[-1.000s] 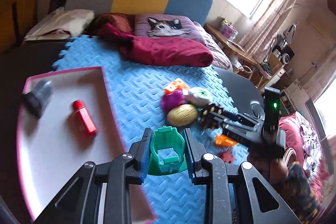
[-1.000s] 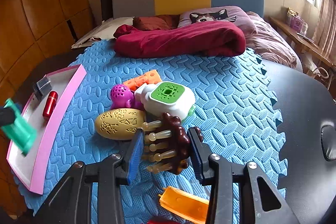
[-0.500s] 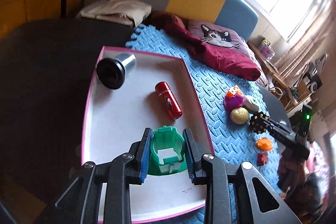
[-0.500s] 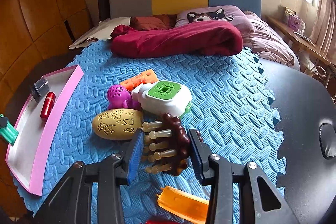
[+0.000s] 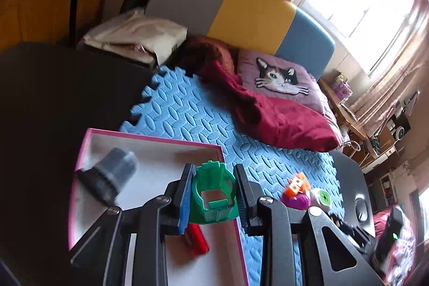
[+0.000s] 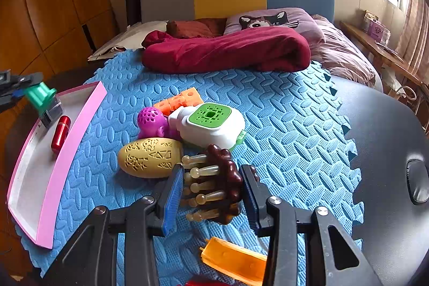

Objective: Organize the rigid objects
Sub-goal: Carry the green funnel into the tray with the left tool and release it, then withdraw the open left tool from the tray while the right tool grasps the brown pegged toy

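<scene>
My left gripper [image 5: 213,196] is shut on a green plastic piece [image 5: 213,201] and holds it over the pink-rimmed white tray [image 5: 161,149]. The tray holds a grey cup [image 5: 112,178] lying on its side and a red tube [image 5: 197,239]. My right gripper [image 6: 211,192] is shut on a brown massage brush with pale pegs [image 6: 214,184], above the blue foam mat [image 6: 281,125]. In the right wrist view the tray [image 6: 77,130], the red tube [image 6: 60,132] and the green piece [image 6: 40,95] show at the left.
On the mat lie a yellow egg-shaped toy [image 6: 150,157], a purple ball [image 6: 152,121], a white and green device [image 6: 211,125], an orange block [image 6: 179,101] and an orange piece [image 6: 233,259]. A maroon blanket [image 6: 228,50] and a cat pillow [image 6: 270,18] lie behind.
My left gripper has carried the green piece from over the mat to over the tray, then swung toward the tray's far corner. My right gripper has barely moved with the brush.
</scene>
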A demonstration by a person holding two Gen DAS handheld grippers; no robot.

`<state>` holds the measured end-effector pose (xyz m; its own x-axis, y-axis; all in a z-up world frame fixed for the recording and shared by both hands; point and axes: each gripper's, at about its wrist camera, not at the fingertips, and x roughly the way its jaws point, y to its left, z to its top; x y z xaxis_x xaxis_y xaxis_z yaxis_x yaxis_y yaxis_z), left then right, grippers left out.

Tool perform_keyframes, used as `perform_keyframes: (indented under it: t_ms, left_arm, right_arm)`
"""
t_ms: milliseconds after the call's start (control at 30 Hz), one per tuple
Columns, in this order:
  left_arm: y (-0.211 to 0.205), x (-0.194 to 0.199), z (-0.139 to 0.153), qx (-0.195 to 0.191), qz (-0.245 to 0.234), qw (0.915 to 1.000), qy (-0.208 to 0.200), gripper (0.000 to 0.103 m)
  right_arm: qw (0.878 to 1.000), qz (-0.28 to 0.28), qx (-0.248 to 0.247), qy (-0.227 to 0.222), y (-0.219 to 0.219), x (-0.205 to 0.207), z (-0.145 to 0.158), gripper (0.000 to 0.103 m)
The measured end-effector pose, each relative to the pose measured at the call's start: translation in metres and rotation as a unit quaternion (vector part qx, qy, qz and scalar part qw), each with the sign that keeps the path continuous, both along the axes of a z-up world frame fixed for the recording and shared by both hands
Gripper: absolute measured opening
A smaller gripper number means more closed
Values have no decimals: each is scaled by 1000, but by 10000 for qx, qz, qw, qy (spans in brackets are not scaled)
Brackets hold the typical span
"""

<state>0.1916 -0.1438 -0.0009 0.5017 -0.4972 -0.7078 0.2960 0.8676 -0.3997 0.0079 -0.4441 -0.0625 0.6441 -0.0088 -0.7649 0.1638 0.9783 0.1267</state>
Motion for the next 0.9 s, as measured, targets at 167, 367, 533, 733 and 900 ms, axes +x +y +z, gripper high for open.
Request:
perform_keyframes:
  t_ms: [167, 367, 533, 733, 900]
  left_arm:
    - [-12, 29, -25, 226, 221, 9993, 222, 29]
    - [-19, 39, -48, 450, 136, 9981, 398, 33]
    - [-15, 23, -42, 545, 79, 9982, 222, 40]
    - [-2, -3, -30, 600, 130, 9981, 63, 56]
    - [7, -36, -27, 742, 25, 9972, 79, 56]
  right_arm:
    - [10000, 0, 9, -1, 0, 0, 0, 42]
    - [10000, -5, 34, 3, -1, 1, 0, 42]
    - [10000, -13, 45, 2, -1, 2, 0, 42]
    - [10000, -15, 58, 4, -1, 2, 0, 42]
    - [10000, -17, 65, 1, -2, 1, 0, 42]
